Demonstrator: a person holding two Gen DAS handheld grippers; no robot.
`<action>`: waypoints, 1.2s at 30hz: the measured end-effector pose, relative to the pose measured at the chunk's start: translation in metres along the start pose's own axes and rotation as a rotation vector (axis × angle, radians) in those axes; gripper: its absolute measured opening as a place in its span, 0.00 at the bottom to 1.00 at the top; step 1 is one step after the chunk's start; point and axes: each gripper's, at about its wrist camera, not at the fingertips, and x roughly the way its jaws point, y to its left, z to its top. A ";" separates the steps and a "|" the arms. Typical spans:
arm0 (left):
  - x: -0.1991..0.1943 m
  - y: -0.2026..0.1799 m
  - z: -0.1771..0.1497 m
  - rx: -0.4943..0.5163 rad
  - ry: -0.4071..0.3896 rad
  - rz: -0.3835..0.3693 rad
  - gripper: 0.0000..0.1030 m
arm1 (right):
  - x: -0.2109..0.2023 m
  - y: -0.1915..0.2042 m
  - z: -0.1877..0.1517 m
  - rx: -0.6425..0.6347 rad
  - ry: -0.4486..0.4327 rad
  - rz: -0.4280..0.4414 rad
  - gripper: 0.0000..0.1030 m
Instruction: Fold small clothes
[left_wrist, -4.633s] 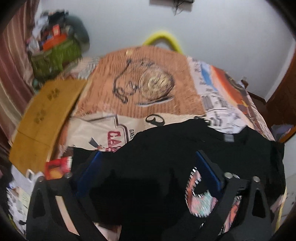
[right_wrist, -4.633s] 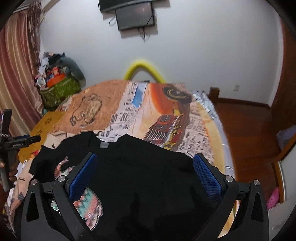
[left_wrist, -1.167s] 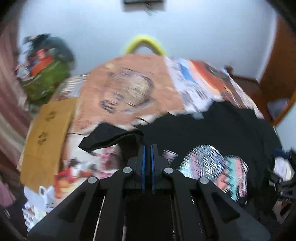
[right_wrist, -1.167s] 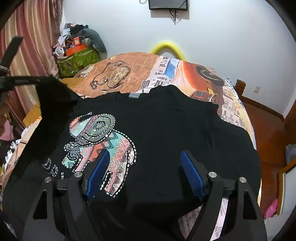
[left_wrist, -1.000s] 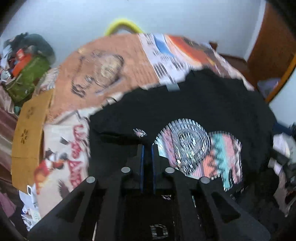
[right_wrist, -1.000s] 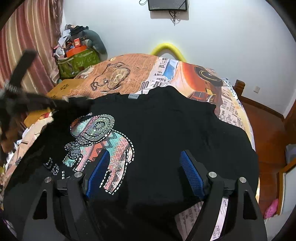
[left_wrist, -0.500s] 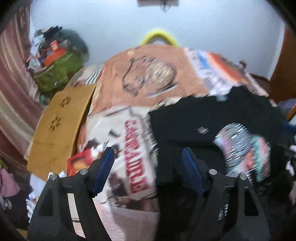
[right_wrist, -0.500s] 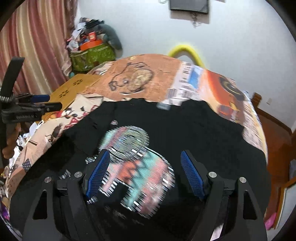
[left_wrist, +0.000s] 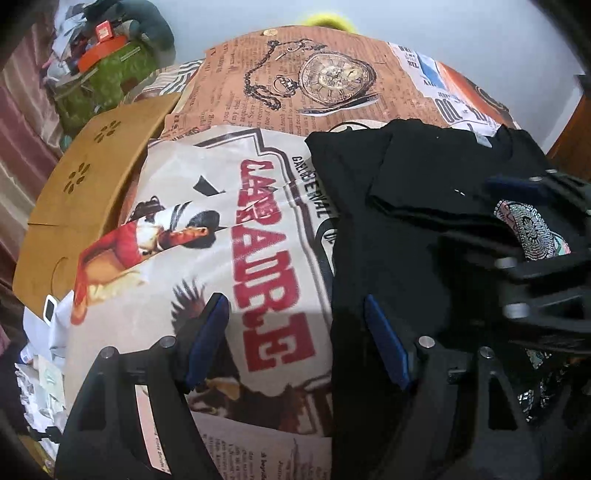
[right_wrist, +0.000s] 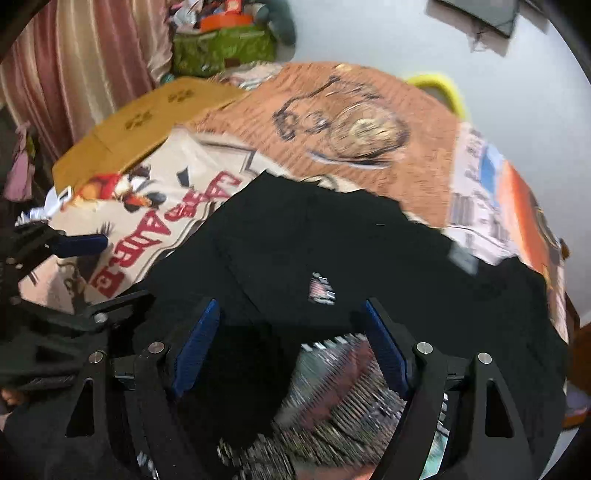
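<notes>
A small black T-shirt (left_wrist: 399, 236) with a beaded colourful print (left_wrist: 532, 232) lies on the bed, its left sleeve folded inward over the body. My left gripper (left_wrist: 295, 332) is open and empty, above the shirt's left edge and the printed bedspread (left_wrist: 221, 206). My right gripper (right_wrist: 291, 343) is open and empty, low over the shirt (right_wrist: 332, 251) and its print (right_wrist: 332, 398). The right gripper also shows at the right of the left wrist view (left_wrist: 535, 229). The left gripper shows at the left edge of the right wrist view (right_wrist: 62, 251).
A brown cardboard box (left_wrist: 92, 184) lies at the bed's left edge. A green bag with clutter (right_wrist: 221, 48) stands by the curtain (right_wrist: 74, 74). A yellow hoop (right_wrist: 439, 85) sits behind the bed against the white wall.
My left gripper was shut on the sleeve, carried it inward over the shirt, then opened and drew back left. My right gripper has swung left and lower over the shirt.
</notes>
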 end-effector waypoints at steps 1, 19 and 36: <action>0.000 0.000 -0.001 0.007 -0.006 0.006 0.76 | 0.009 0.004 0.001 -0.014 0.016 -0.001 0.73; -0.006 -0.012 0.000 0.058 -0.015 0.107 0.77 | -0.068 -0.111 -0.046 0.273 -0.095 -0.170 0.73; -0.083 -0.091 0.022 0.087 -0.141 0.091 0.84 | -0.202 -0.221 -0.210 0.517 -0.180 -0.268 0.74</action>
